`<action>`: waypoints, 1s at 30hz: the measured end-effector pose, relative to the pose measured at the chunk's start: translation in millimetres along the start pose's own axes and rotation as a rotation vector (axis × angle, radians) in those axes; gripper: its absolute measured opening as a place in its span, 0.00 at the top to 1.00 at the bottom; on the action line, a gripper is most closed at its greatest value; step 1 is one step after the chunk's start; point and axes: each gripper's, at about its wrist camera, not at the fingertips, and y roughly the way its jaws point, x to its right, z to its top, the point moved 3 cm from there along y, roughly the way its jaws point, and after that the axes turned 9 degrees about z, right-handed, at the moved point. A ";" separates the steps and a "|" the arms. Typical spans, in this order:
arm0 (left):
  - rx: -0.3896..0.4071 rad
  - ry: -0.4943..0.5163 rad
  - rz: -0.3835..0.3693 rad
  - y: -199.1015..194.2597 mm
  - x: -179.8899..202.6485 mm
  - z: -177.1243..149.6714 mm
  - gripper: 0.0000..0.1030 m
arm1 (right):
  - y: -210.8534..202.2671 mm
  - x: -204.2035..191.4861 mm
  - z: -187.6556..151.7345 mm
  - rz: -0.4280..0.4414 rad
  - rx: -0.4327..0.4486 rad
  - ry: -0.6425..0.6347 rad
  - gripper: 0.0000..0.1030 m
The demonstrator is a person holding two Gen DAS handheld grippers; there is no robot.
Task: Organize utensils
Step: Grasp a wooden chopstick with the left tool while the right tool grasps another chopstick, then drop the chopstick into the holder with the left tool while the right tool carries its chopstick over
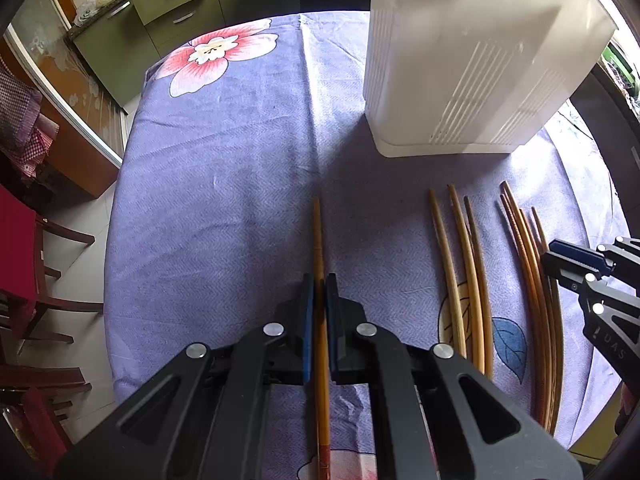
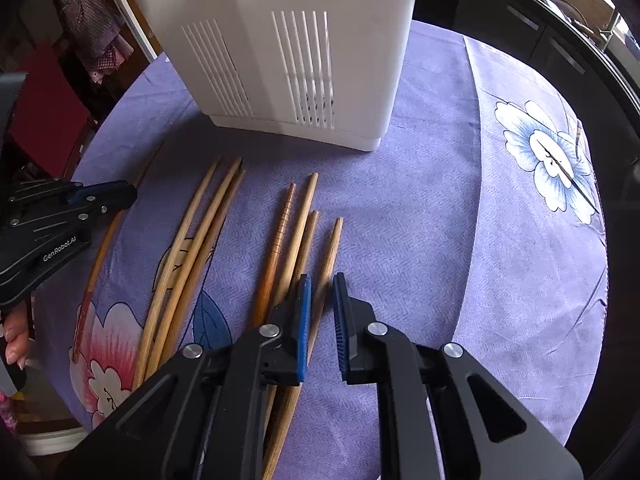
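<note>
We've got the left gripper (image 1: 319, 280) pinching one chopstick (image 1: 317, 232) mid-frame, probably headed for the white holder (image 1: 460, 80); right gripper (image 2: 322, 280) straddles another stick (image 2: 330, 252), jaws not touching.

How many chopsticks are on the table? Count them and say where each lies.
8 chopsticks. One is clamped in the left gripper; three pale ones lie side by side mid-table; four darker ones lie at the right gripper. More may hide beneath the grippers.
</note>
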 end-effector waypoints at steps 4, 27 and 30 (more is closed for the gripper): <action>0.004 0.021 0.024 -0.3 4.6 1.2 0.94 | 5.2 -9.5 5.1 -0.024 0.006 -0.021 0.91; 0.357 -0.076 -0.113 -136.5 -29.9 -5.4 0.95 | -190.2 -5.4 -27.9 0.089 0.585 -0.014 0.94; 0.438 -0.078 -0.111 -163.0 -34.4 -16.7 0.95 | -208.8 -6.2 -49.9 0.073 0.627 -0.036 0.94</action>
